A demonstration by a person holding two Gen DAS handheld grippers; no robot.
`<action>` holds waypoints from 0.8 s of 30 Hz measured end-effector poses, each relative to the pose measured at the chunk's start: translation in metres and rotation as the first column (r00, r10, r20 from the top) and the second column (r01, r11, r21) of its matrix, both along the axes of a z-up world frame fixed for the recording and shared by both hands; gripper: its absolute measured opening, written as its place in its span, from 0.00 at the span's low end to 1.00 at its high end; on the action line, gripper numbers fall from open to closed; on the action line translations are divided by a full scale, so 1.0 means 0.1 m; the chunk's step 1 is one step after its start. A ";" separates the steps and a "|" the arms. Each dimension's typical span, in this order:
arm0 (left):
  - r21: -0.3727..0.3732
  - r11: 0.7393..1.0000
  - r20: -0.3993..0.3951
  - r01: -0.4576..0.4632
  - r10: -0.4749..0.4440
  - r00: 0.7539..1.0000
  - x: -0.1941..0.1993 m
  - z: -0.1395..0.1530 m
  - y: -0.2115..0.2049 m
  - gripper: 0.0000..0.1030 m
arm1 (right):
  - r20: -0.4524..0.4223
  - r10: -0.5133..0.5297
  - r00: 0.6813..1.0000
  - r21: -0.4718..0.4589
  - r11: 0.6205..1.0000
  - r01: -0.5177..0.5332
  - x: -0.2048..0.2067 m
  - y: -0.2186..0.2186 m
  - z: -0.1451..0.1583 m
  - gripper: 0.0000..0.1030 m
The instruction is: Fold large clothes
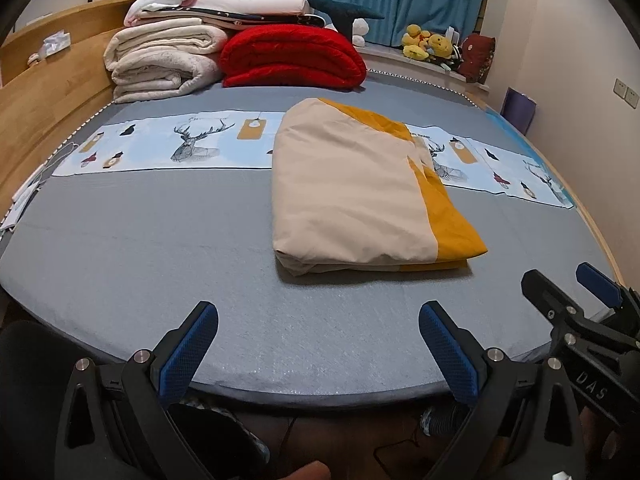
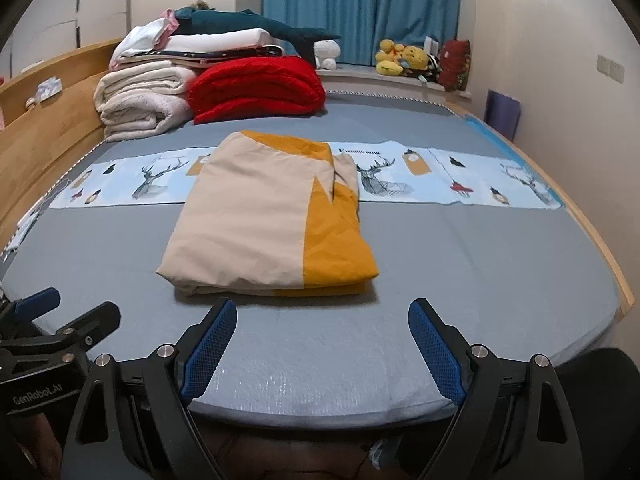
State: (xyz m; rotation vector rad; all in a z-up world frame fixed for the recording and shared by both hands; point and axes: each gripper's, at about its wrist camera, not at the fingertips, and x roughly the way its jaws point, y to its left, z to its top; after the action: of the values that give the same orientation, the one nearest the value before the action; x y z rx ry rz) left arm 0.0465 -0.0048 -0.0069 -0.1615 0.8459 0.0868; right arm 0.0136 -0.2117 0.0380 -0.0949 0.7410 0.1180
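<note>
Folded cloth point(image 2: 268, 224) lies just beyond right hand-held gripper point(image 2: 322, 344) — apart.

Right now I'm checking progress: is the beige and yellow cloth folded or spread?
Folded. The beige and yellow cloth lies as a compact rectangle on the bed, stacked layers showing at its near edge; neither tool touches it.

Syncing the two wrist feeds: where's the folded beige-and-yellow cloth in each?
Left wrist: cloth right of centre, on the bed beyond the open left gripper.
Right wrist: cloth left of centre, just beyond the open right gripper.
Shared landmark: red blanket behind it.
</note>
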 end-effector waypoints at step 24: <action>0.016 1.000 0.006 0.023 -0.023 1.000 0.01 -0.02 -0.02 0.97 | 0.011 0.032 0.999 -0.028 0.999 -0.032 -0.01 0.06 -0.03 0.85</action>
State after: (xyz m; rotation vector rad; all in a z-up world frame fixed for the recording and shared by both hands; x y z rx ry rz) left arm 0.0478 -0.0073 -0.0086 -0.1376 0.8409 0.0716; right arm 0.0125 -0.2057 0.0347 -0.1334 0.7296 0.1376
